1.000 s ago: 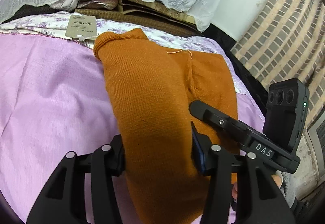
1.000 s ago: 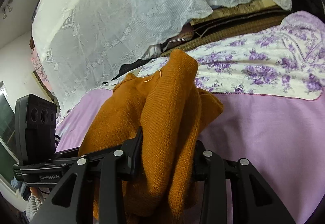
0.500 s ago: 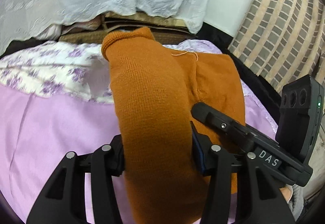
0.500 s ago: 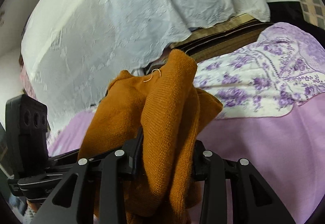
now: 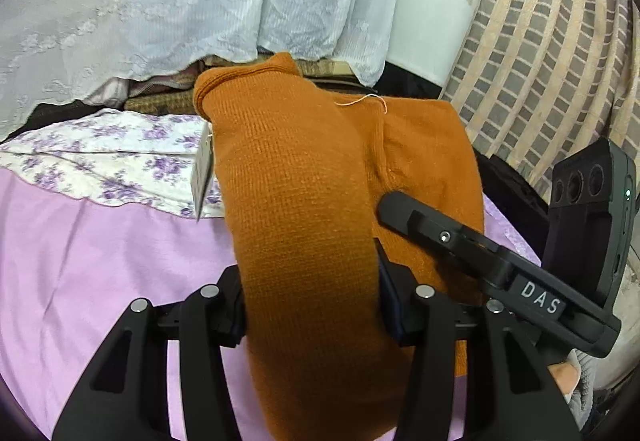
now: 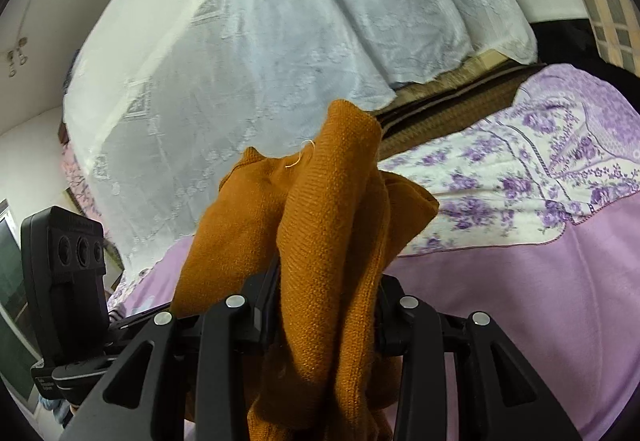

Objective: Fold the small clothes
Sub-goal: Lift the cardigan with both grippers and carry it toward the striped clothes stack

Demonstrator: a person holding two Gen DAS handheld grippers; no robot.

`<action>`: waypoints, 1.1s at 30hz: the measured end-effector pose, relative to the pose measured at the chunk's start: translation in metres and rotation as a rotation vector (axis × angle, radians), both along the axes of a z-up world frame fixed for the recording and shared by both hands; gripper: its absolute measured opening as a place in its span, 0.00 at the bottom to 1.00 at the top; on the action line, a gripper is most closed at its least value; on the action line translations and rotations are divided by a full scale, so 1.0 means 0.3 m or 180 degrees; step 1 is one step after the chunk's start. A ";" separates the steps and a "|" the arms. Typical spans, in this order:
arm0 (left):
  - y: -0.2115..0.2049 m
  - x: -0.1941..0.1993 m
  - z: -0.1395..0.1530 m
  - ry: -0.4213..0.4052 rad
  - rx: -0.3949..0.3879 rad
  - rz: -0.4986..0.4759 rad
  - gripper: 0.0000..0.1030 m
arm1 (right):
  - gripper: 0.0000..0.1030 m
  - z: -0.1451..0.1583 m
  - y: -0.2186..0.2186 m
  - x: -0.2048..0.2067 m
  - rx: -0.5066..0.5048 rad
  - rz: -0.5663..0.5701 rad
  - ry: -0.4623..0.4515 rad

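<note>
Right now both tools are clamped partway closed on the same orange knit garment (image 5: 304, 209): the left gripper (image 5: 310, 301) pinches a broad, thick fold of it, and the right gripper (image 6: 326, 297) squeezes a bunched fold. It hangs lifted above the pink bedsheet (image 5: 100, 261), with the purple floral cloth (image 5: 120, 157) beyond on the far side. To do this well, keep both grips level and evenly tensioned so the knit drapes flat, then lay it down far edge first.

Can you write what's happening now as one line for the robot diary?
left gripper: shut on orange sweater | right gripper: shut on orange sweater | sweater: bunched above purple sheet
</note>
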State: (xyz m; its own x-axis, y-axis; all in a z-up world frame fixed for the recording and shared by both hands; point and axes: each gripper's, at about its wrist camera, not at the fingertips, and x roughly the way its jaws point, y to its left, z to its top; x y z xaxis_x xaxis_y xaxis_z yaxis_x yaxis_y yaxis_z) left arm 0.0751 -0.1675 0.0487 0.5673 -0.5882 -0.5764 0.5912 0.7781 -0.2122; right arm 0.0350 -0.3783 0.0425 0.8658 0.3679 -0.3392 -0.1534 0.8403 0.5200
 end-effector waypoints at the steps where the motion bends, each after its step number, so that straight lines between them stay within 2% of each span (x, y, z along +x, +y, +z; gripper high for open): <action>1: 0.020 -0.018 0.006 -0.0014 -0.0016 0.0020 0.48 | 0.36 0.011 0.021 -0.018 -0.0016 0.0044 -0.0030; 19: 0.365 -0.332 0.090 -0.0277 0.0076 0.0522 0.48 | 0.36 0.100 0.326 -0.229 0.0026 0.0681 -0.0175; 33: 0.655 -0.472 0.162 -0.0430 0.0054 0.0901 0.48 | 0.36 0.194 0.599 -0.310 -0.0021 0.1107 -0.0233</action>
State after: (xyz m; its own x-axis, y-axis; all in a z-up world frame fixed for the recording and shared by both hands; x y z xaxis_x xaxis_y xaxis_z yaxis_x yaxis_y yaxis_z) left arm -0.0666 0.0288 0.0972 0.7792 -0.3869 -0.4932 0.3725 0.9186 -0.1320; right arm -0.0581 -0.1985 0.1007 0.7112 0.6429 -0.2844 -0.4675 0.7346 0.4917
